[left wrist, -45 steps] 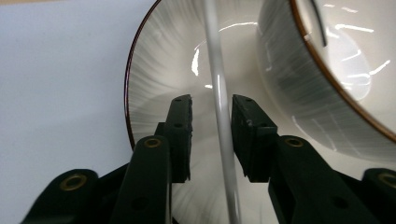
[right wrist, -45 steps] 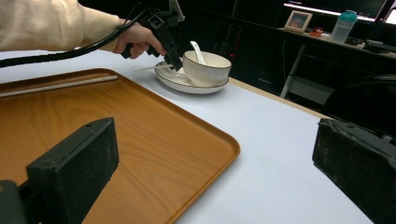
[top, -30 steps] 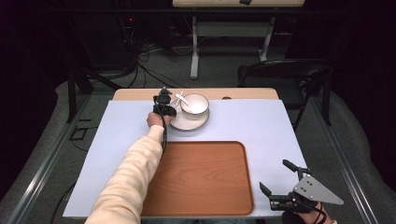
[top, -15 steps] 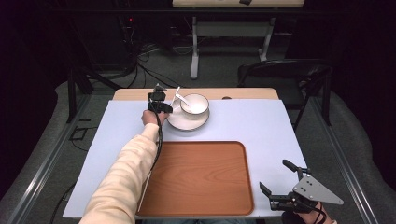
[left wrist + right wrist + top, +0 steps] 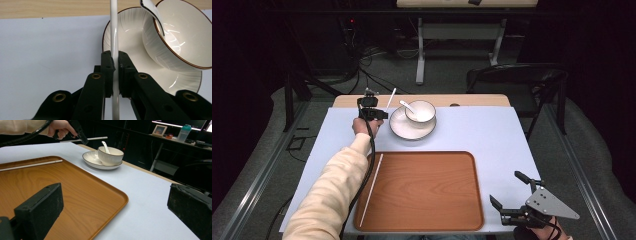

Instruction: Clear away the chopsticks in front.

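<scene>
The left gripper (image 5: 373,111) is up at the far side of the table (image 5: 492,135), just left of the plate (image 5: 404,131). Its jaws are pressed tight on a white stick (image 5: 114,37) — in the left gripper view the stick runs straight up between them and crosses in front of the plate's rim. In the high view the stick (image 5: 390,98) pokes out past the gripper, slanting up and away, and it is off the table. A white bowl (image 5: 421,111) sits on the plate, with a spoon (image 5: 407,106) leaning in it, handle out to the left. In the right gripper view you can see the hand (image 5: 60,127) holding the left gripper, with the stick pointing toward the bowl (image 5: 110,155). A brown tray (image 5: 427,192) lies nearer the person, in the middle of the table. A second white stick (image 5: 371,189) lies in the tray along its left edge. The right gripper (image 5: 517,200) is at the near right corner of the table, well apart from the bowl — its jaws are wide apart and hold nothing. A blue-white sheet covers the table under everything.
</scene>
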